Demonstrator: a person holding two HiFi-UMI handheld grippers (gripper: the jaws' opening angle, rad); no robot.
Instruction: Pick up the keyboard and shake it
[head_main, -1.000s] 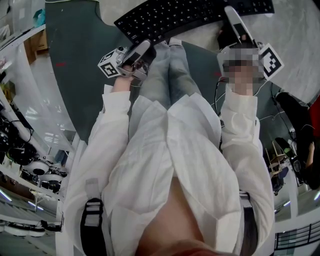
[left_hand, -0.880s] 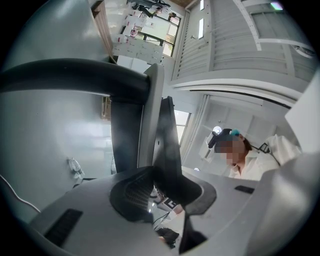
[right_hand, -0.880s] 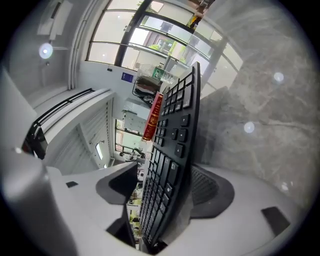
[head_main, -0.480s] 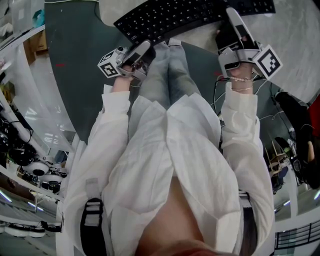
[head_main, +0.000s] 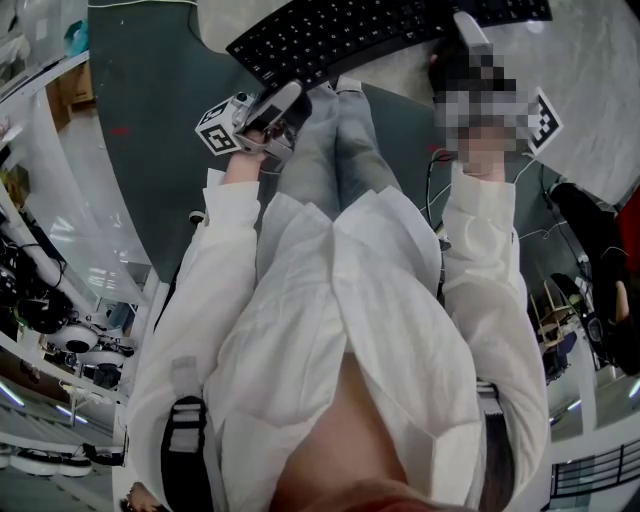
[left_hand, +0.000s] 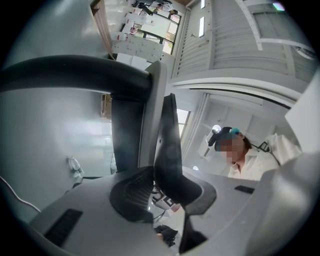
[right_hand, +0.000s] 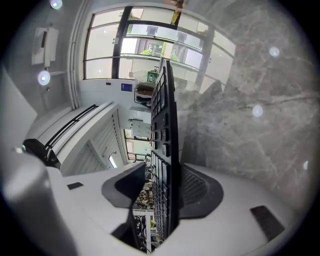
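Head view — marble table (head_main: 592, 62): L gripper (head_main: 292, 96) holds keyboard (head_main: 340, 35), R gripper (right_hand: 164, 192) closing round it.

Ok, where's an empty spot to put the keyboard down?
The marble table is bare right of the keyboard, and a strip shows under it. The green floor left of the jeans is open. The shelves at far left are crowded.

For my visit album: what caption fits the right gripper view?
Right claw, jaws just closing, straddles the black keyboard seen edge-on, a grey marbled surface beside it.
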